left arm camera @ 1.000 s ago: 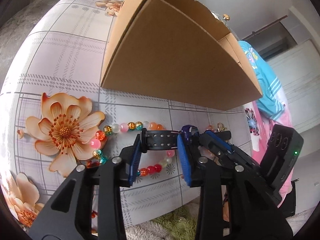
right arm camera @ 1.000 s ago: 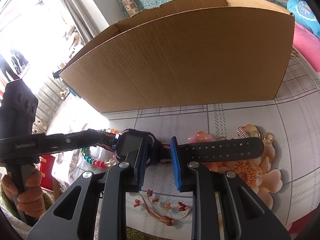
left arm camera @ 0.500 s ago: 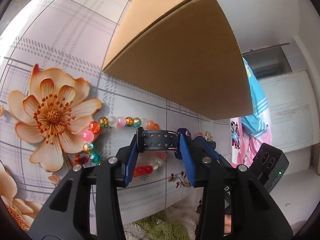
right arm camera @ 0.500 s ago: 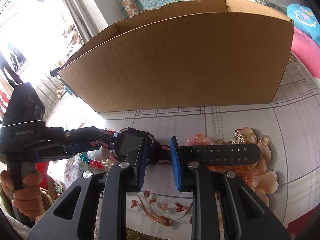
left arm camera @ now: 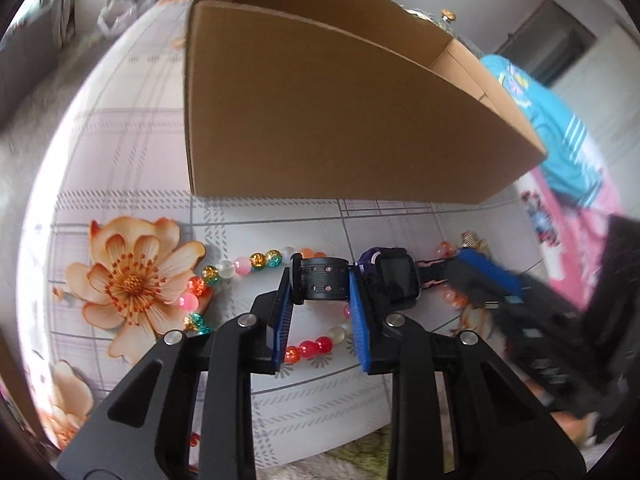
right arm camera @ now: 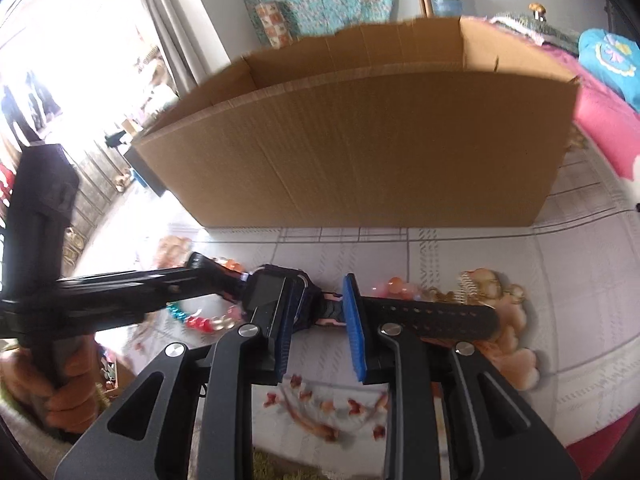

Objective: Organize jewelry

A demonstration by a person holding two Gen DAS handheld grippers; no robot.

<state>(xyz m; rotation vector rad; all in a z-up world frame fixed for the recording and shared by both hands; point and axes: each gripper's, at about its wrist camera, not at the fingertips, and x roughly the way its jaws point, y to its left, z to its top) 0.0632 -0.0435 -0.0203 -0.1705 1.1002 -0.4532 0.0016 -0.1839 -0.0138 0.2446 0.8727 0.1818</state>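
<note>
A black and purple watch (left arm camera: 394, 278) is held off the table between both grippers. My left gripper (left arm camera: 320, 300) is shut on its short black strap (left arm camera: 322, 284). My right gripper (right arm camera: 318, 312) is shut on the watch (right arm camera: 280, 296) where the long perforated strap (right arm camera: 432, 318) joins the face. A bracelet of coloured beads (left arm camera: 240, 266) lies on the flowered tablecloth under the watch and also shows in the right wrist view (right arm camera: 208, 320). An open cardboard box (left arm camera: 340, 120) stands just beyond, seen in the right wrist view (right arm camera: 360, 152) too.
Small gold rings and a clip (right arm camera: 476, 284) lie on an orange flower print to the right. The table's front edge (left arm camera: 280, 440) is close below the grippers. Pink and blue bedding (right arm camera: 608, 92) lies at the right behind the box.
Both grippers have lifted the watch together. The top opening of the box has come into view. The left view has turned so that the watch face shows.
</note>
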